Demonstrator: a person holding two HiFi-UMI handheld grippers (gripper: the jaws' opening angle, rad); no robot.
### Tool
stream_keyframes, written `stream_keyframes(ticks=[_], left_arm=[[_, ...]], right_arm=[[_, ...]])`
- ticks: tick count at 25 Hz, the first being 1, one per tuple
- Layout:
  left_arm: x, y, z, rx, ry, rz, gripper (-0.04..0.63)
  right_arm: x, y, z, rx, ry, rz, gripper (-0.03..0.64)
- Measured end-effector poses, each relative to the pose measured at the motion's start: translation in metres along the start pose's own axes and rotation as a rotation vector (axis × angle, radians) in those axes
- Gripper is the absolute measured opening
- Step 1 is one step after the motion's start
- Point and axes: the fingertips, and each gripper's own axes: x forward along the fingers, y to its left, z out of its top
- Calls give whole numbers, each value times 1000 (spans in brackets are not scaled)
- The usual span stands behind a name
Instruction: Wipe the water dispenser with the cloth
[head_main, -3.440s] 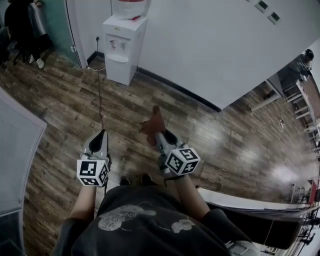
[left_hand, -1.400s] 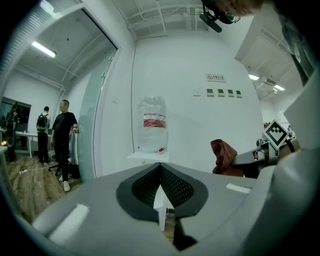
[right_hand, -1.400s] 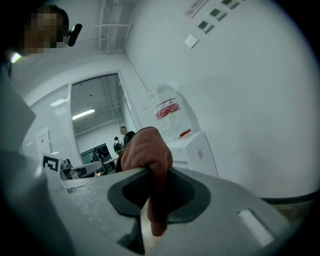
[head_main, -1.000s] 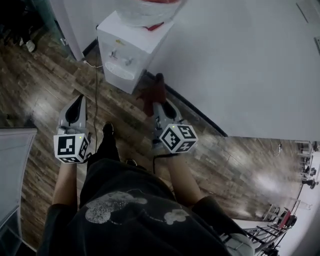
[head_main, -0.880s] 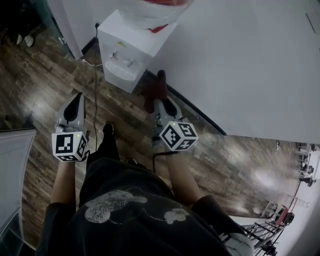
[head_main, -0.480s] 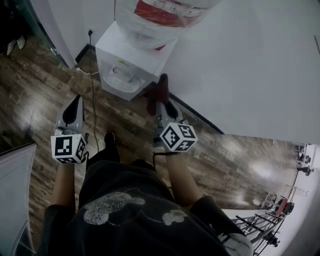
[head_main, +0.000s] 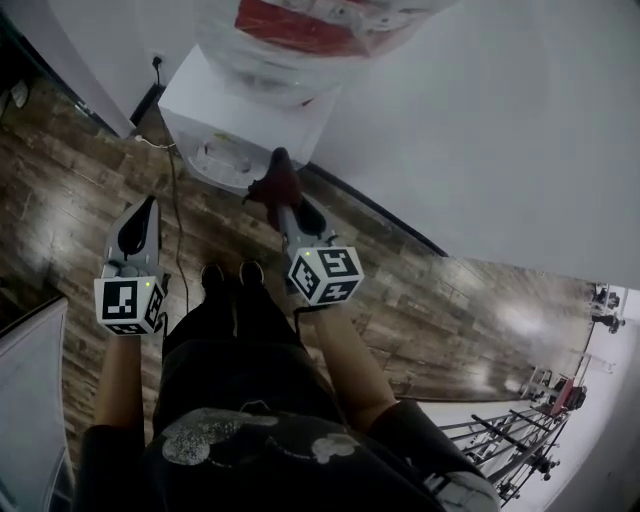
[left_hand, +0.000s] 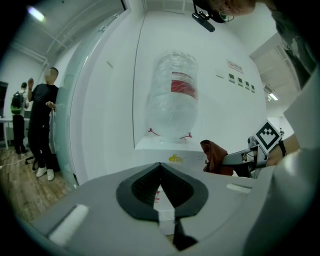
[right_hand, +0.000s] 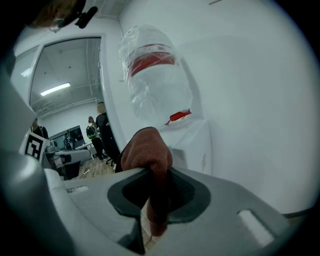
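- The right gripper (right_hand: 157, 192) has its 2 jaws clamped on a brown cloth (right_hand: 147, 150). A bunched fold stands above the pads and a short tail hangs below them.
- The left gripper (left_hand: 161, 186) has its jaws together with nothing between them. It is held low and to the left, well apart from the cloth.
- In the head view the cloth (head_main: 274, 182) sits just in front of the water dispenser (head_main: 240, 105), near its drip tray (head_main: 222, 160). I cannot tell whether it touches.
- Risk: only a fold is pinched, so a hard drag across the casing could pull the cloth out of the jaws.
- Risk: a wipe across the front could press a tap and let water out, though the taps are too small to make out.
- Risk: a knock from either gripper could rock the bottle (head_main: 300, 45) seated on top.
- Risk: the power cord (head_main: 176, 195) runs over the floor beside the person's feet and could catch a step.
- Writing: the bottle carries a red label (left_hand: 182, 86), but its print is too blurred to read.
- Writing: a small yellow mark (left_hand: 175, 158) on the dispenser front and the wall signs (left_hand: 235, 65) are also illegible.
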Motion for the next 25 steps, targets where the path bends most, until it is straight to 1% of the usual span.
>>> stream_keyframes(ticks=[2, 5, 8, 12, 18, 23, 25], left_arm=[[5, 1, -5, -9, 5, 20, 18], [10, -2, -11, -15, 10, 22, 18], [10, -1, -17, -19, 12, 35, 18], [16, 11, -19, -36, -2, 77, 18], [11, 30, -33, -51, -31, 97, 18], [12, 43, -46, -78, -19, 123, 18], [8, 49, -54, -91, -14, 138, 18]], right_arm=[[12, -7, 0, -2, -10, 0, 60], [20, -21, 2, 16, -32, -16, 60], [26, -20, 4, -21, -32, -8, 60], [39, -6, 3, -44, -29, 26, 60], [57, 26, -1, -21, -45, 72, 60], [75, 45, 11, 56, -46, 119, 61], [80, 53, 15, 69, -44, 141, 61]])
